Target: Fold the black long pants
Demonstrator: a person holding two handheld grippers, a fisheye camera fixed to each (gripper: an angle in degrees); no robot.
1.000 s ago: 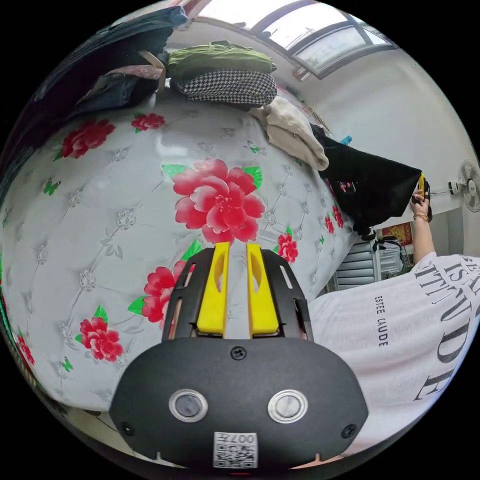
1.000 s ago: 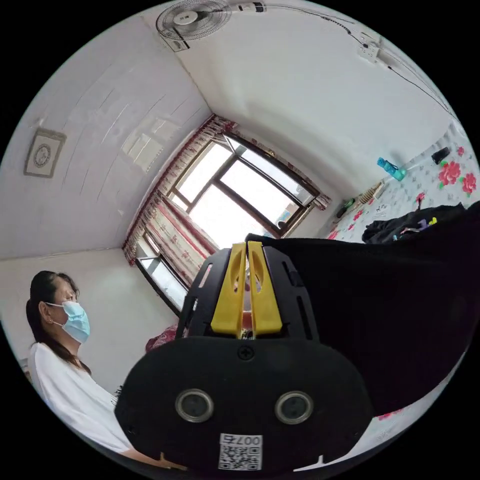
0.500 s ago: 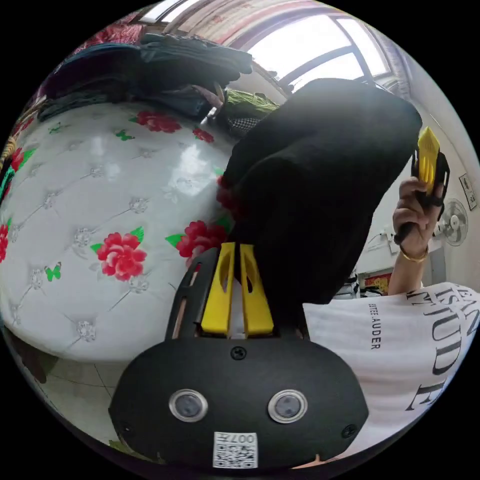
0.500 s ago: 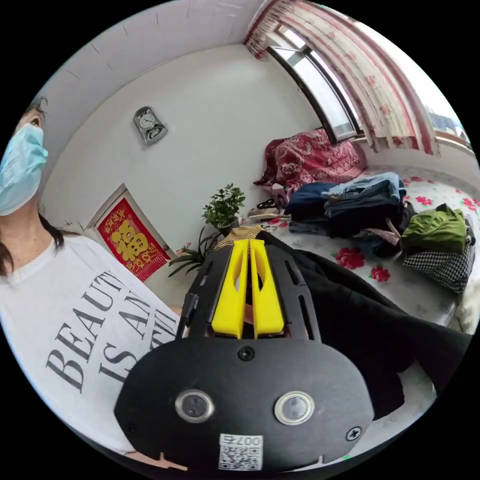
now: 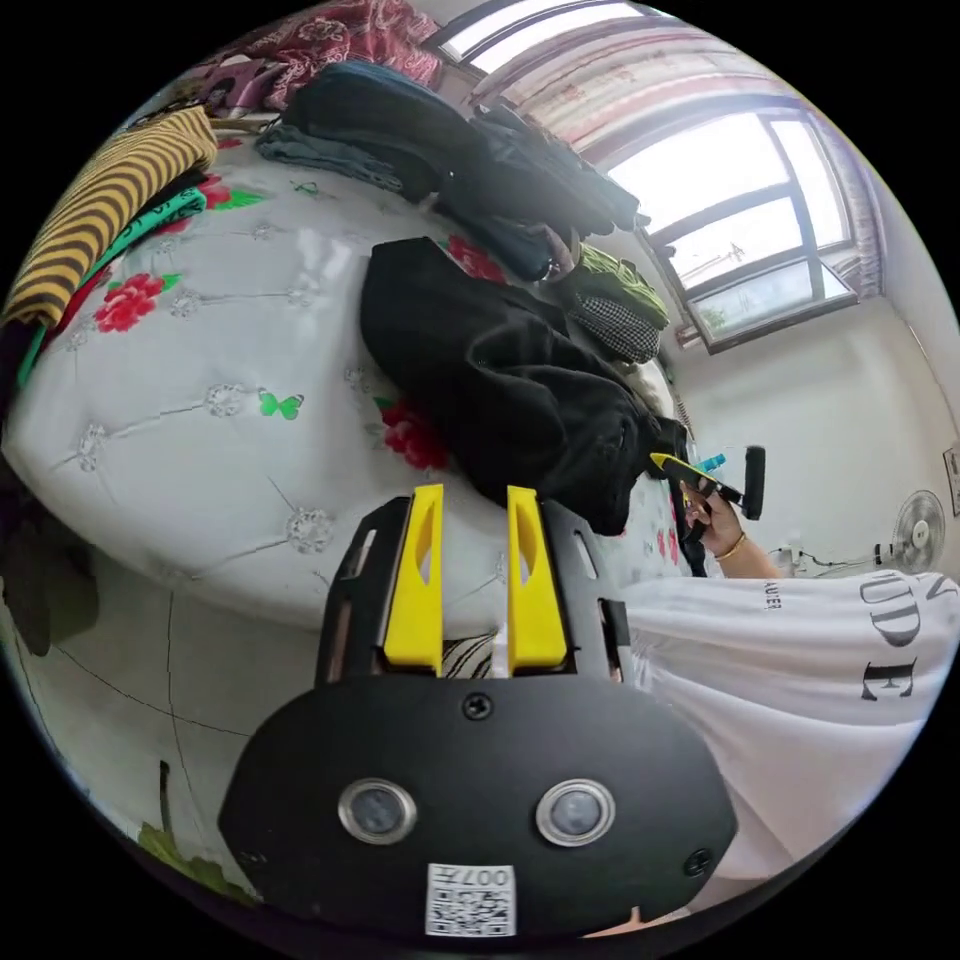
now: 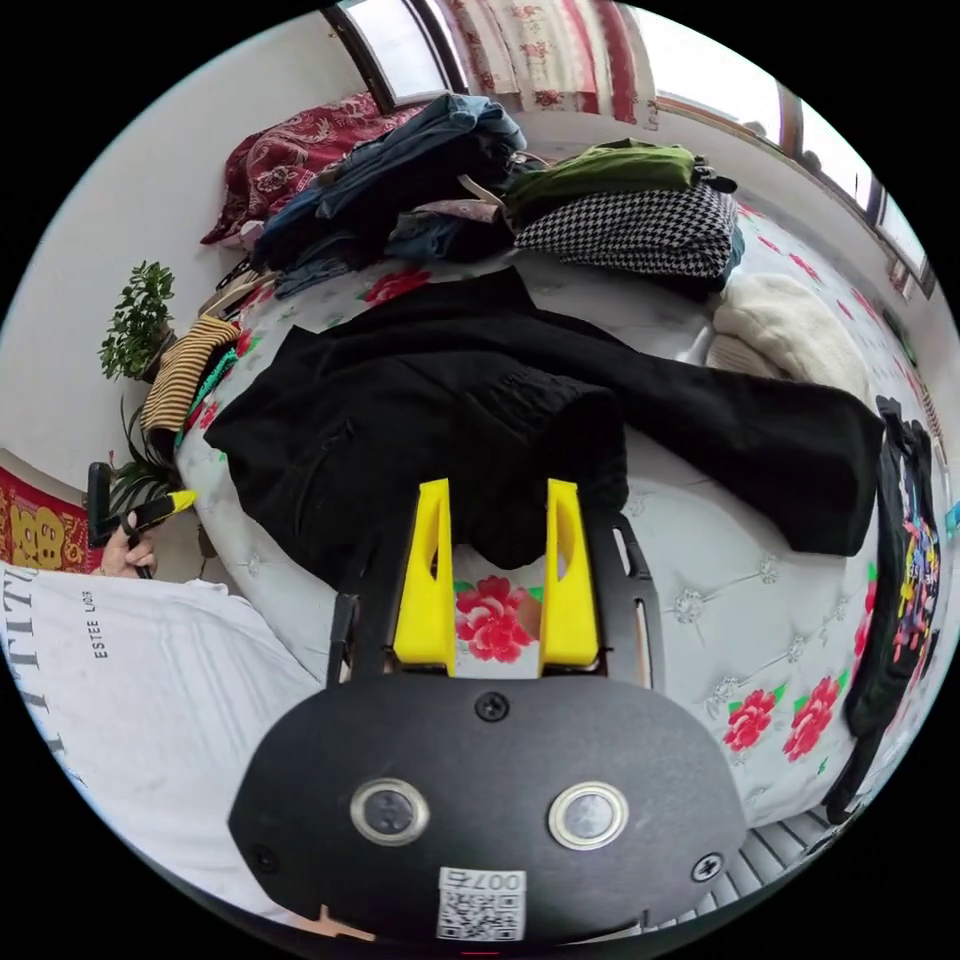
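Bed (image 6: 700, 590): pants (image 6: 480, 430) spread across the middle; clothes pile (image 6: 420, 190) behind them near the window; right claw (image 6: 495, 500) at the near edge before the pants.

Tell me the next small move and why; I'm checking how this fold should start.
Probably bring the right hand-held gripper down to the near edge of the black pants and grip it. The pants lie crumpled on the flowered bed, one leg stretched sideways, and both grippers, including the left hand-held gripper, are open and hold nothing, so spreading flat likely comes first.
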